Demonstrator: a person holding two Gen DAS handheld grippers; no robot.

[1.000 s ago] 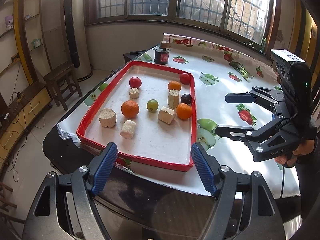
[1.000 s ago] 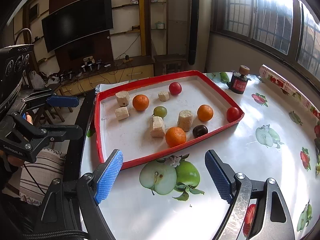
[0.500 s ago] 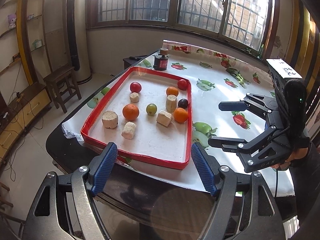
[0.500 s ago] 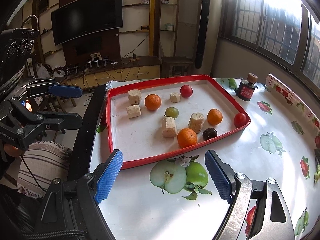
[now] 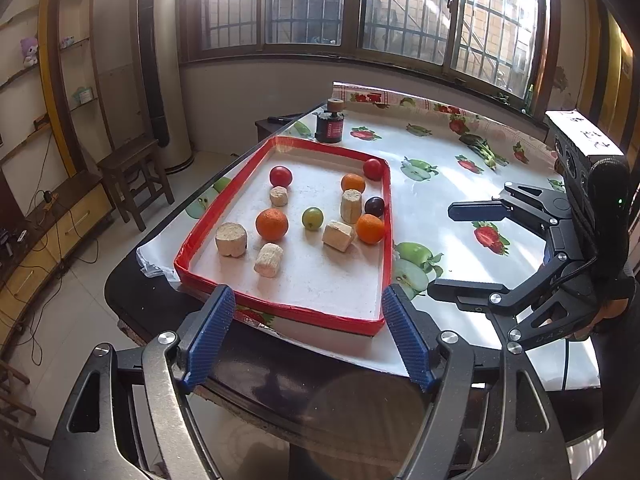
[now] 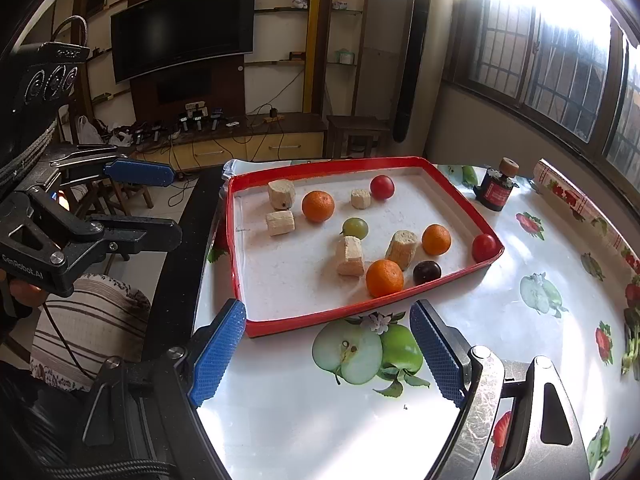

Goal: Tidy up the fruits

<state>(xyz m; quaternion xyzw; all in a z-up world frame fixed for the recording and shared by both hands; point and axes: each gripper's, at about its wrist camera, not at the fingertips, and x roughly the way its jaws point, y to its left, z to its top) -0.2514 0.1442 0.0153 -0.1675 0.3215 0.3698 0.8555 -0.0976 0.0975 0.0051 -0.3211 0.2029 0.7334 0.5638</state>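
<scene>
Left claw (image 5: 307,334): jaws spread wide, nothing between the blue pads; it hangs off the near edge of the worktop (image 5: 448,184), short of the red-rimmed tray (image 5: 386,240). Right claw (image 6: 326,354): jaws likewise wide apart and empty, held above the fruit-print cloth just beside the tray's long side. All fruit lies inside the tray, well apart from both claws: three oranges (image 6: 318,206), two red tomatoes (image 6: 382,187), one green grape (image 6: 355,227), one dark plum (image 6: 427,272), mixed with five pale cork-like blocks (image 6: 350,256). A small dark bottle (image 6: 496,190) stands beyond the tray's far end.
</scene>
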